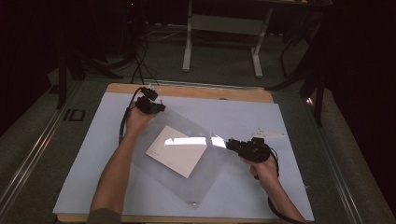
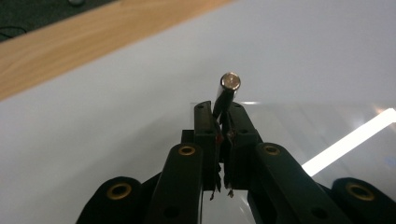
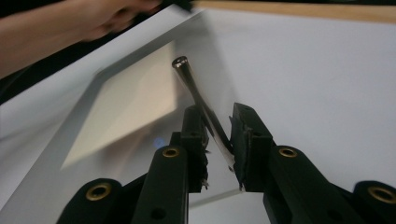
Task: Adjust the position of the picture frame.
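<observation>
Above the pale blue mat point(image 1: 261, 116), the left gripper point(image 1: 150, 106) pinches the clear plastic sleeve point(image 1: 187, 186) holding white paper point(image 1: 177, 150); the right gripper point(image 1: 233, 144) has loosened, sleeve corner between its parted jaws, lay-down pending

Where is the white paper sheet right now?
High view: the white paper lies mid-table under the clear plastic sheet, between the left gripper and right gripper.

Overhead forward-down; two close jaw-mounted views

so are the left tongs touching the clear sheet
Touching. In the left gripper view the left tongs stand closed on the corner of the clear sheet, its edge pinched between the pads beside a metal stud.
</observation>
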A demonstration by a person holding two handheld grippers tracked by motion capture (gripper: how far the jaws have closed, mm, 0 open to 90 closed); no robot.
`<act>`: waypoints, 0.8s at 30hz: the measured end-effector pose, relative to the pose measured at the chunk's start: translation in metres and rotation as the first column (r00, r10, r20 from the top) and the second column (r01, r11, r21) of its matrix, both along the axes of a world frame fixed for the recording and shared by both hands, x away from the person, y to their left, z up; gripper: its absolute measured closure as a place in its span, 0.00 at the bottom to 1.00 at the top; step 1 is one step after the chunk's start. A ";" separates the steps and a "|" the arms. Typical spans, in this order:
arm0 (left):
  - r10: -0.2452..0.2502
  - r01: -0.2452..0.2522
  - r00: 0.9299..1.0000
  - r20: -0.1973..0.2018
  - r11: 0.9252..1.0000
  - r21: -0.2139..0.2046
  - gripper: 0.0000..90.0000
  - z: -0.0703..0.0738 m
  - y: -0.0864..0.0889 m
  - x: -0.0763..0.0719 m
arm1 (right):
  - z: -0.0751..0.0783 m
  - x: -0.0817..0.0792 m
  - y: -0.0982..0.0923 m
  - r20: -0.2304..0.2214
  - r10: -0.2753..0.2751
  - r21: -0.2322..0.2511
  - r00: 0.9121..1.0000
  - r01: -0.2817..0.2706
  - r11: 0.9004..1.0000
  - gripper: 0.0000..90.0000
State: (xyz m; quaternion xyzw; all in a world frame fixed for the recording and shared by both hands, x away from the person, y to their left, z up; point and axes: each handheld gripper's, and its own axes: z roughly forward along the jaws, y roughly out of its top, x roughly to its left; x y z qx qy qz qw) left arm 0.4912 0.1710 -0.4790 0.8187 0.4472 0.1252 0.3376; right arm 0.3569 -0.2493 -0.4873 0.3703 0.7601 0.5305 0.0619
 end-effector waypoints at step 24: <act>0.076 -0.076 0.997 0.020 0.997 -0.005 0.94 -0.018 0.032 -0.050 | -0.022 0.097 0.012 -0.115 -0.153 -0.030 0.981 0.150 0.988 0.84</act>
